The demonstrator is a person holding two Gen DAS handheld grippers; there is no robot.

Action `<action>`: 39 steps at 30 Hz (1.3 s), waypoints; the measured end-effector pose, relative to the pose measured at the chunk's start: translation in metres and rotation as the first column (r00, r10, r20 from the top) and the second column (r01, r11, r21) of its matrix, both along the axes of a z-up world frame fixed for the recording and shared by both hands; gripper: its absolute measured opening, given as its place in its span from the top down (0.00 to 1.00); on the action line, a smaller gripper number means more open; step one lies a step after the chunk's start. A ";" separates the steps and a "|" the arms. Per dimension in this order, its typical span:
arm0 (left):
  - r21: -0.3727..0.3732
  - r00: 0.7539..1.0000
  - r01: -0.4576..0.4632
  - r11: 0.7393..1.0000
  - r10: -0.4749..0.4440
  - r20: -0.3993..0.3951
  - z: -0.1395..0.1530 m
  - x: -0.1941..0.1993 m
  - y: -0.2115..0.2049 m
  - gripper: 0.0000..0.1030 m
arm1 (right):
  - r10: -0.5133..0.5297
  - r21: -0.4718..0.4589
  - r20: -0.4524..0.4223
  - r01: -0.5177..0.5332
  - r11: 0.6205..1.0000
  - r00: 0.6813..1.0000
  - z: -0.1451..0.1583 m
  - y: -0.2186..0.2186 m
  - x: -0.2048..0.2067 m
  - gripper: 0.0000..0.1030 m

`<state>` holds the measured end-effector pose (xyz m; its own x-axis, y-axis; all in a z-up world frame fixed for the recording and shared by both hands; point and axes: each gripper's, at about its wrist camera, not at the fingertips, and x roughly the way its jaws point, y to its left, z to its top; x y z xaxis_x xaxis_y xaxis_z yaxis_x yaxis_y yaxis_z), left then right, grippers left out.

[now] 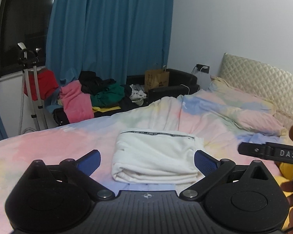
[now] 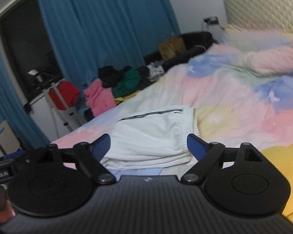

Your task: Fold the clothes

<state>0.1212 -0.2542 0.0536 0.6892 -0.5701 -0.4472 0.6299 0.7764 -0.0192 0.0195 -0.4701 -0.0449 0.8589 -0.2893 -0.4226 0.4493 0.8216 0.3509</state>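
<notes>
A white garment (image 1: 154,156) with a dark printed stripe along its far edge lies folded in a thick stack on the pastel bedspread (image 1: 48,142). My left gripper (image 1: 146,162) is open and empty, its blue-padded fingers just short of the stack's near edge on either side. In the right wrist view the same garment (image 2: 152,136) lies ahead. My right gripper (image 2: 148,146) is open and empty, its fingers flanking the near edge of the stack. Part of the right gripper's body (image 1: 269,152) shows at the right of the left wrist view.
A yellow plush toy (image 2: 279,167) lies on the bed to the right. Pillows (image 1: 244,107) and a quilted headboard (image 1: 263,81) are at the back right. Beyond the bed a pile of clothes (image 1: 91,95), a brown paper bag (image 1: 156,78) and a steamer stand (image 1: 31,89) stand by blue curtains.
</notes>
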 end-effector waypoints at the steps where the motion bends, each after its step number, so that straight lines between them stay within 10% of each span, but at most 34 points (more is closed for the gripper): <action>1: -0.002 1.000 -0.004 1.000 0.004 0.008 -0.002 -0.008 0.004 0.00 | 0.012 -0.019 0.003 -0.012 1.000 1.000 0.002 0.008 -0.005 0.16; 17: -0.128 0.995 -0.093 0.987 0.096 0.015 -0.042 -0.069 0.093 0.00 | 0.054 -0.261 0.070 -0.034 0.965 0.996 -0.051 0.089 -0.035 0.16; 39: -0.032 0.995 -0.085 0.996 0.087 0.055 -0.084 -0.056 0.071 0.00 | -0.009 -0.324 -0.020 0.003 0.946 1.000 -0.086 0.112 -0.018 0.16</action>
